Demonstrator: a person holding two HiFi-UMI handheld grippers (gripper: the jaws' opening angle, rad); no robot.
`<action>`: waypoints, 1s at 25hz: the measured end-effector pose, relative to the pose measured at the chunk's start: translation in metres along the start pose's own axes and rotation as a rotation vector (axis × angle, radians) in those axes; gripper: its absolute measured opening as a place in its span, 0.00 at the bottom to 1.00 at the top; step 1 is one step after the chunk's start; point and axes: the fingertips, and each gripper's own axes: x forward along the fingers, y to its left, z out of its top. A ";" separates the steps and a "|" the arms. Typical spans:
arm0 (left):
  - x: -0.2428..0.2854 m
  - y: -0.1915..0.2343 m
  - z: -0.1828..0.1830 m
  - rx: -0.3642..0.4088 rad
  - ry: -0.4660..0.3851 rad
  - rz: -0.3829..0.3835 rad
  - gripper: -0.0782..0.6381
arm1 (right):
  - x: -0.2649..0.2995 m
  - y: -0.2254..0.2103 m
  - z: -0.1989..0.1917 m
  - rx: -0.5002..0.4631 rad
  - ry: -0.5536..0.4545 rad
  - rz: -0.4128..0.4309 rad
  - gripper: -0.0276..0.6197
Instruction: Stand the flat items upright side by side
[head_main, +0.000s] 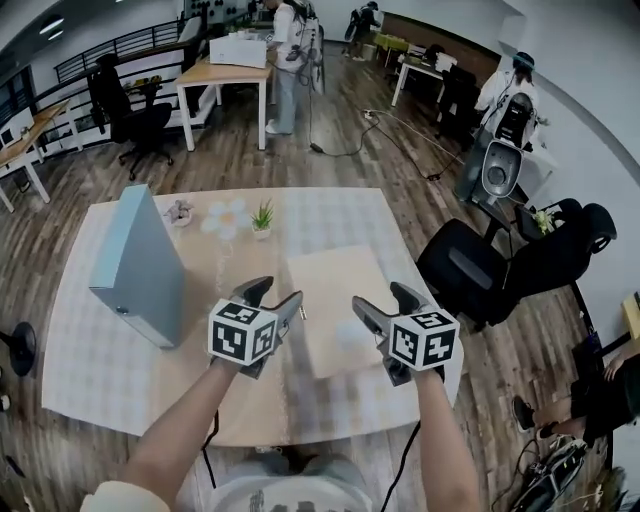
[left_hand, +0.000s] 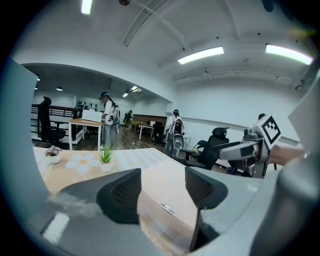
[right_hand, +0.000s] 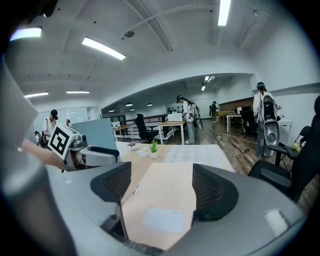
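Surface (head_main: 90, 370): pale checked cloth over a wooden top.

Blue-grey flat box (head_main: 135, 265): stands upright on the left part of the surface, alone.

Tan flat box (head_main: 330, 290): lies flat, right of centre, well apart from the blue-grey one. There is a white label (right_hand: 164, 219) on its near end.

Left gripper (head_main: 275, 297): above the tan box's near left edge. Fingers (left_hand: 122, 192) are apart and grip nothing; the tan top shows through the gap.

Right gripper (head_main: 382, 300): above the tan box's near right part. Fingers (right_hand: 212, 192) are apart and grip nothing. Whether either gripper touches the box cannot be made out.

Far side of the surface: flower-shaped mat (head_main: 222, 218), small green plant (head_main: 262, 220) just beside it, small pot (head_main: 179, 212) further left.
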 end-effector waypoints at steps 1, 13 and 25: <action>0.008 0.001 -0.001 -0.008 0.011 -0.002 0.50 | 0.002 -0.010 -0.002 0.005 0.020 0.008 0.63; 0.079 0.022 -0.051 -0.192 0.180 0.138 0.52 | 0.070 -0.109 -0.055 0.071 0.251 0.306 0.63; 0.109 0.032 -0.093 -0.372 0.312 0.191 0.55 | 0.135 -0.135 -0.079 0.346 0.396 0.562 0.53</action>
